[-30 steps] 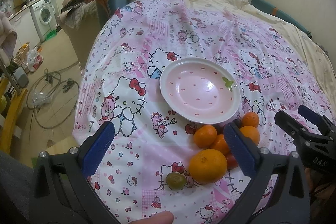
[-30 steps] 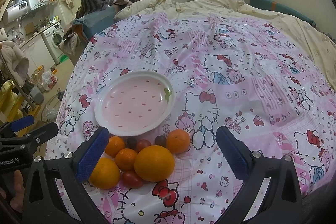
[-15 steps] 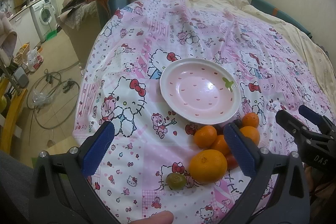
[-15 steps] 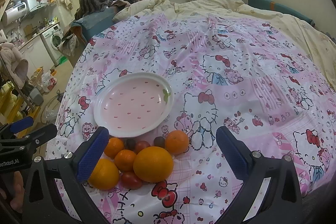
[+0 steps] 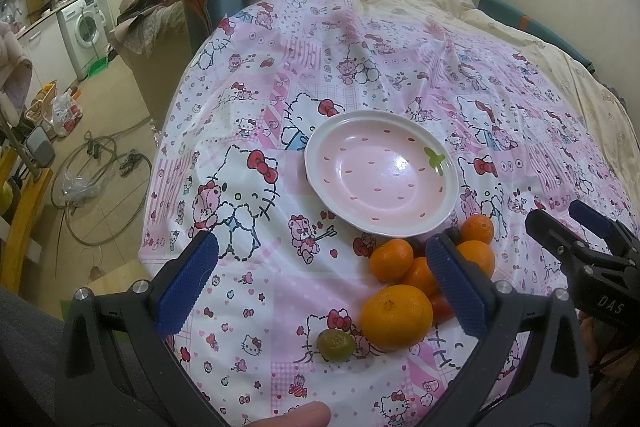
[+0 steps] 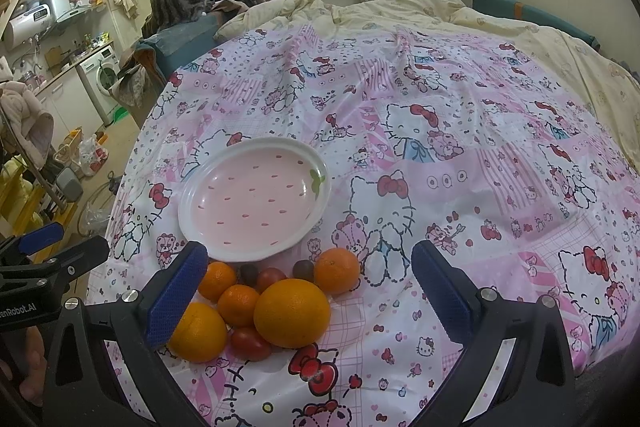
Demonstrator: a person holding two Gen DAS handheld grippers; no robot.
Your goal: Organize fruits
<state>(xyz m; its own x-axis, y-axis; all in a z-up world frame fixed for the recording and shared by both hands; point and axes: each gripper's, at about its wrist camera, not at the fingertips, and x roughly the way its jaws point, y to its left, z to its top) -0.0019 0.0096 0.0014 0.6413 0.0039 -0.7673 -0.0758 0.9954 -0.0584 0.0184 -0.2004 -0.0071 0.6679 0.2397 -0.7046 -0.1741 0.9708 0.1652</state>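
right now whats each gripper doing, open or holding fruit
left gripper: open, holding nothing
right gripper: open, holding nothing

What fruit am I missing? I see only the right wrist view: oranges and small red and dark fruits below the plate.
Observer: One more, a small green fruit on the cloth. It lies beside the nearest orange in the left wrist view, on the side away from the plate.
Operator: Is the left gripper holding anything?
Observer: No. The left gripper is open and empty, and its right-hand finger covers part of the pile.
Operator: And my right gripper, seen from there?
Observer: The right gripper is open, off to the right of the pile, touching no fruit.
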